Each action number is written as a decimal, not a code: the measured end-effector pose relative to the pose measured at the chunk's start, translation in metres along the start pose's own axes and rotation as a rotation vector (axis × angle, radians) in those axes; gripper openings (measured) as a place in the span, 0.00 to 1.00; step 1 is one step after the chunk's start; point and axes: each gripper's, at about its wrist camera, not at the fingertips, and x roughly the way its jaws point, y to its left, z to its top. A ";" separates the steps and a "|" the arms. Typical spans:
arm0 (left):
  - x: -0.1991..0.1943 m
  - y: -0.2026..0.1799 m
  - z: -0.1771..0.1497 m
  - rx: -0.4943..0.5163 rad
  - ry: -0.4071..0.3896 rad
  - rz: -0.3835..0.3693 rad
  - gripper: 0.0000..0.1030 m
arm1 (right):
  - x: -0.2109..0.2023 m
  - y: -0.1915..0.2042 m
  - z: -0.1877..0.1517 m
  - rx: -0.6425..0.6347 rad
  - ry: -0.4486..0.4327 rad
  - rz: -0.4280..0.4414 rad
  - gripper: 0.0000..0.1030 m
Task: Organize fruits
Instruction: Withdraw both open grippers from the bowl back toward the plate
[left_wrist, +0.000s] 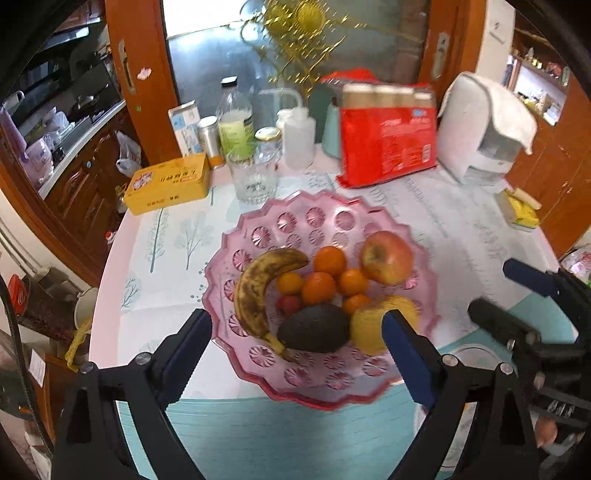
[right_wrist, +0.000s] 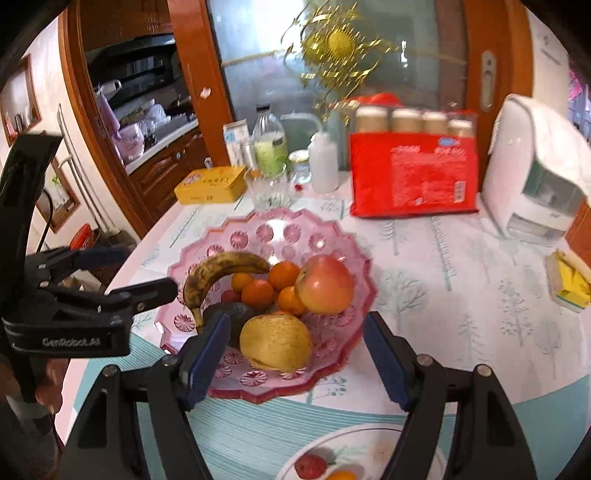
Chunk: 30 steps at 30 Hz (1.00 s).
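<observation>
Item: pink fruit bowl (left_wrist: 258, 236), scalloped translucent rim, brittle-looking; stands on the bench (left_wrist: 461, 221) toward its near edge.

Contents:
- Banana (left_wrist: 255, 288), left side; overripe, soft. Judged best taken at mid-length.
- Avocado (left_wrist: 314, 326), near rim, touching the banana's stem; dark, firm-looking.
- Yellow pear (right_wrist: 275, 341), near-right; heavy, rounded, likely to roll.
- Red apple (left_wrist: 386, 256), far-right; smooth, may slip.
- Small oranges (left_wrist: 319, 286), centre, packed together; light.

White plate (right_wrist: 354, 441) at the near edge, with a red and an orange fruit.

Left gripper (left_wrist: 295, 354): jaws spread wide, nothing between them.
Right gripper (right_wrist: 295, 358): jaws parted, empty, framing the pear without touching.

Clearance: open bench right of the bowl; bottles (left_wrist: 234, 122), glass (left_wrist: 253, 177), yellow tin (left_wrist: 168, 186) crowd the far edge.
</observation>
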 end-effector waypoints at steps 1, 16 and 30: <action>-0.006 -0.003 -0.001 0.003 -0.011 -0.004 0.90 | -0.009 -0.003 0.001 0.003 -0.014 -0.008 0.73; -0.065 -0.075 -0.026 0.090 -0.115 -0.147 0.91 | -0.110 -0.055 -0.051 0.098 -0.098 -0.181 0.73; -0.024 -0.132 -0.101 0.182 -0.009 -0.206 0.91 | -0.112 -0.066 -0.130 0.177 -0.063 -0.211 0.73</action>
